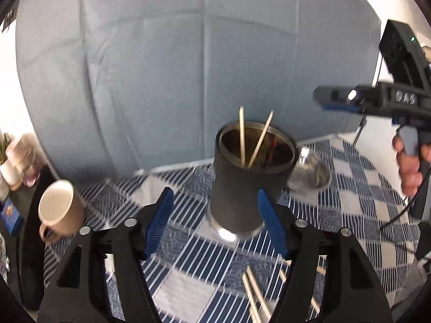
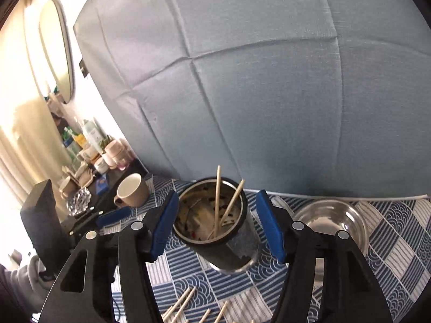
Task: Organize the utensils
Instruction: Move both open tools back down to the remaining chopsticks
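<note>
Blue patterned tablecloth [image 2: 390, 223] before a grey-blue backdrop [image 2: 242, 80]; both grippers' fingers [image 1: 159, 223] spread, pinching nothing.

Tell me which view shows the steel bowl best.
The right wrist view: the steel bowl sits open to the camera, rim and inside visible, only its near edge cut off by the gripper's finger. In the left wrist view the bowl is blurred and half hidden behind the holder.

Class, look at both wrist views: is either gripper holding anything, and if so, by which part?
Nothing is held. The left gripper and right gripper both stand open; the dark holder with two chopsticks stands free beyond them.
</note>
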The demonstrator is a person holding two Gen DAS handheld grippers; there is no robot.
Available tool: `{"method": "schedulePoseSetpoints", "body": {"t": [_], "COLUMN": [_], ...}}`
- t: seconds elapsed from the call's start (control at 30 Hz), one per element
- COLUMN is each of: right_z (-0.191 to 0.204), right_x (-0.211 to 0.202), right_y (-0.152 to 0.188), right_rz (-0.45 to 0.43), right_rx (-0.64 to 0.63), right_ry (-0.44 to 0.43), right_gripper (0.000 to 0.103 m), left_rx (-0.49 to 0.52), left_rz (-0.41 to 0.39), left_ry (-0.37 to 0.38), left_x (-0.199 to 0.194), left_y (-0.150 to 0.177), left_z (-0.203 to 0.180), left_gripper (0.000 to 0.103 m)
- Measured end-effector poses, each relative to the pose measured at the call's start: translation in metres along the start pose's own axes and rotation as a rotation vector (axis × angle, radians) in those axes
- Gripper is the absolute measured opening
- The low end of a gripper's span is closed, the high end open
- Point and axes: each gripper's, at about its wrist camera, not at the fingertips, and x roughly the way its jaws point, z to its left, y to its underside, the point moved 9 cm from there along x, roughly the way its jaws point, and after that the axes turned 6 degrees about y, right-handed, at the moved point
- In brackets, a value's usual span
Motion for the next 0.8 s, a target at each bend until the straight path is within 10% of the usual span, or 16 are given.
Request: {"method": "schedulePoseSetpoints", "body": {"t": [0.8], "right_z": [-0.017], "right_x": [-0.005], "right_y": [0.125], "right_rz": [0.253], "right_rx": [-0.051], "right_ry": [0.105], "right_gripper": [0.068], "left_rx": [-0.056], "left_rz": [0.434], "left_ry": [-0.045], "left_x": [0.001], "left_y": [0.156], "left_z": [-0.003], "left_gripper": [0.091]}}
